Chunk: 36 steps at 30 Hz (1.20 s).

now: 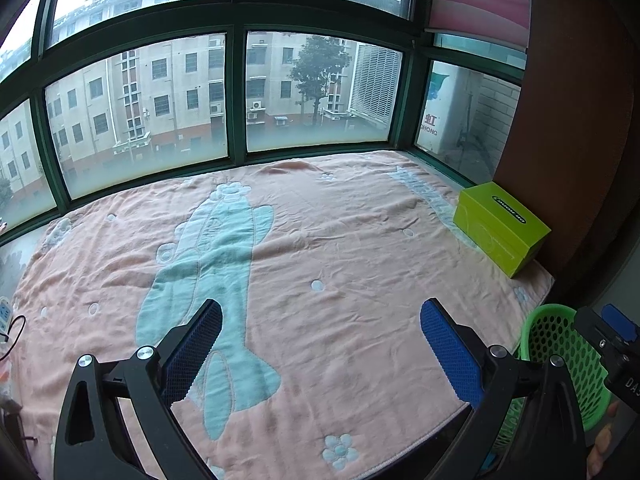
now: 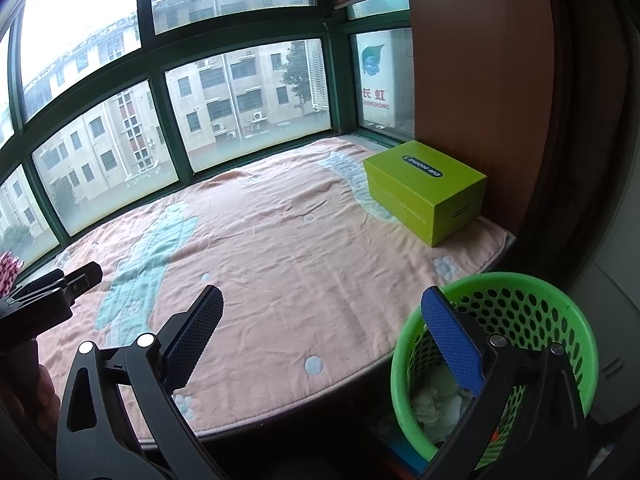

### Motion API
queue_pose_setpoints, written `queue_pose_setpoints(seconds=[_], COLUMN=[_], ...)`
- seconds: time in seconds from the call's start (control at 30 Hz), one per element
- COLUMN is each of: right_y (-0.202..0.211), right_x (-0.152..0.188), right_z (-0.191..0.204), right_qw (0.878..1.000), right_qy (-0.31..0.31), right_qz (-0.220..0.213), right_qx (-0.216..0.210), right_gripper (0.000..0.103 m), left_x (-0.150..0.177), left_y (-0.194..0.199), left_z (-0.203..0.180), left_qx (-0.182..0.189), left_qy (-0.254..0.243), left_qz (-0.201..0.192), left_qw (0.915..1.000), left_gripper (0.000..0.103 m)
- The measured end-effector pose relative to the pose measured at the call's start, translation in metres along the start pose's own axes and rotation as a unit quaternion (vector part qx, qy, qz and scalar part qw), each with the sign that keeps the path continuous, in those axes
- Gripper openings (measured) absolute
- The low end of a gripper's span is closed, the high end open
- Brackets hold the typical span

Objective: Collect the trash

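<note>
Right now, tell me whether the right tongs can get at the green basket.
Probably yes: the right tongs are open, and nothing lies between them and the green basket, whose top is uncovered.

Blanket (image 1: pixel 320 240): soft matt cloth, wrinkled, towel-like nap. Box (image 2: pixel 428 190) at 2 o'clock: smooth cardboard, slight sheen. Basket (image 2: pixel 516 320) at 4 o'clock: glossy perforated plastic, crumpled paper (image 2: pixel 436 400) inside. Right gripper (image 2: pixel 320 334): matt black plastic, rough textured blue pads (image 2: pixel 452 344), shiny metal bolts.
</note>
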State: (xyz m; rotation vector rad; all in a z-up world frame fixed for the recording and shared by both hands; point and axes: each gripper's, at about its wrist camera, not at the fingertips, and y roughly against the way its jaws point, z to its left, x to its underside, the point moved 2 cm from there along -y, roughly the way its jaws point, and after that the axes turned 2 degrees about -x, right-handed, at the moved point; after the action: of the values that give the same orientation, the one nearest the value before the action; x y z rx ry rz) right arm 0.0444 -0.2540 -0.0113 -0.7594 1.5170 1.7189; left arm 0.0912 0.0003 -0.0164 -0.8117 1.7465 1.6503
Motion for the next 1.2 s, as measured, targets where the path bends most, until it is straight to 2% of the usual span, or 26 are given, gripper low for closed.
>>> queue_pose_setpoints(seconds=[0.67,1.2], right_y=[0.0,0.005], right_x=[0.002,0.006], right_z=[0.001,-0.01], right_qw=[1.0,1.0], right_qy=[0.002,-0.009], right_qz=[-0.001,-0.005], right_qx=[0.007,0.021], right_gripper=[0.098,0.098], left_x=[0.002,0.007], left_y=[0.001,-0.001], left_z=[-0.002,-0.021], left_qx=[0.001,0.014], left_qy=[-0.001,-0.018], left_qz=[0.003,0.009], left_qw=[1.0,0.9997], left_gripper=[0.096,0.096])
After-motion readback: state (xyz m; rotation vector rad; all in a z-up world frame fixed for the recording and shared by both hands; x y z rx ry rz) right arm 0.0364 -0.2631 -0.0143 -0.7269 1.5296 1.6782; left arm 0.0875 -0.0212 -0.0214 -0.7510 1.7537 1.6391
